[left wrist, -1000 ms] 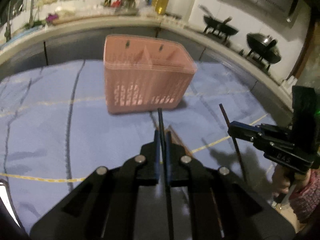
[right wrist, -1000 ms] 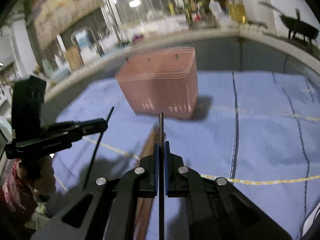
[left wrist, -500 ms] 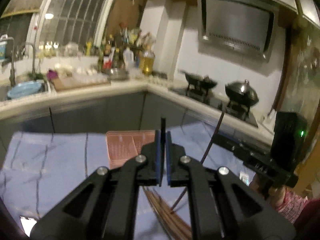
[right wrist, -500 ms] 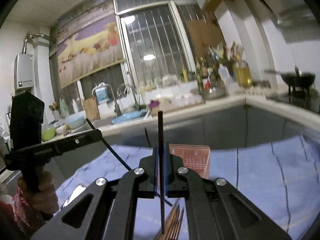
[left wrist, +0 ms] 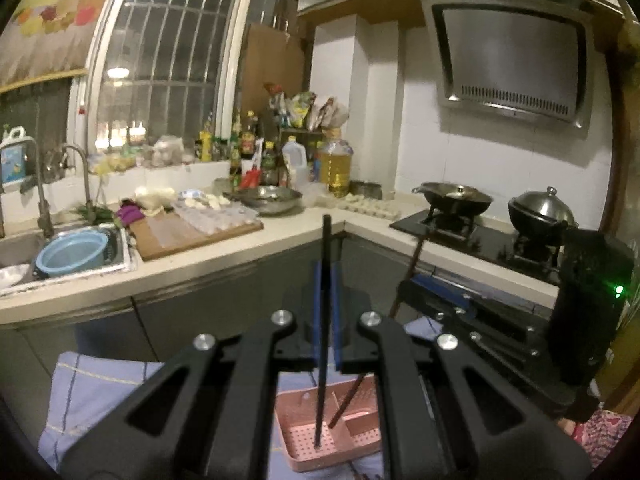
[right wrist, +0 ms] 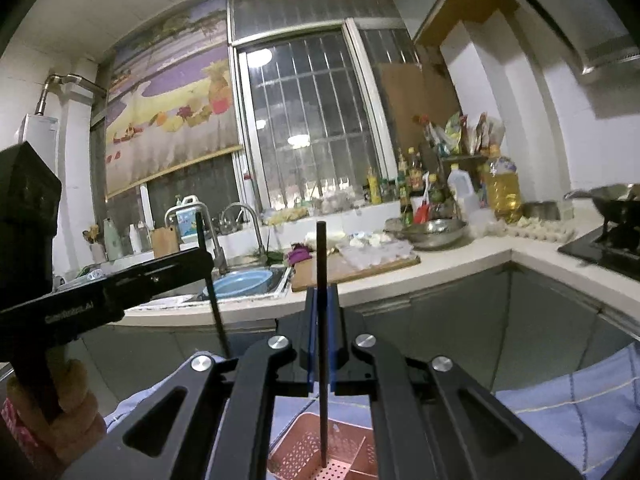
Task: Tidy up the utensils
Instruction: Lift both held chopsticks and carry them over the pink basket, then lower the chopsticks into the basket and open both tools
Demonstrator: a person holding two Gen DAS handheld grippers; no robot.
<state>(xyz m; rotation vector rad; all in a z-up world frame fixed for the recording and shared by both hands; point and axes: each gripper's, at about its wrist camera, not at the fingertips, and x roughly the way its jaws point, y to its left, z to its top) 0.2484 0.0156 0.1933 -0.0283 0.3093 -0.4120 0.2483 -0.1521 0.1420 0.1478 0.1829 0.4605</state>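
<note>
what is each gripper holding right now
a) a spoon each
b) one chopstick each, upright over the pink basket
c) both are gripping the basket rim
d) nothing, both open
b: the left gripper has its jaws shut on a dark chopstick, the right gripper likewise on its own chopstick, and both lower tips hang over the pink basket.

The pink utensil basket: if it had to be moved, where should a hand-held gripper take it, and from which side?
Grip the top rim of an outer wall of the pink utensil basket, coming from above. It stands upright with its mouth open, so the thin wall edge fits between the jaws. Avoid the inner dividers, where the black chopstick and the brown chopstick already reach down.
</note>
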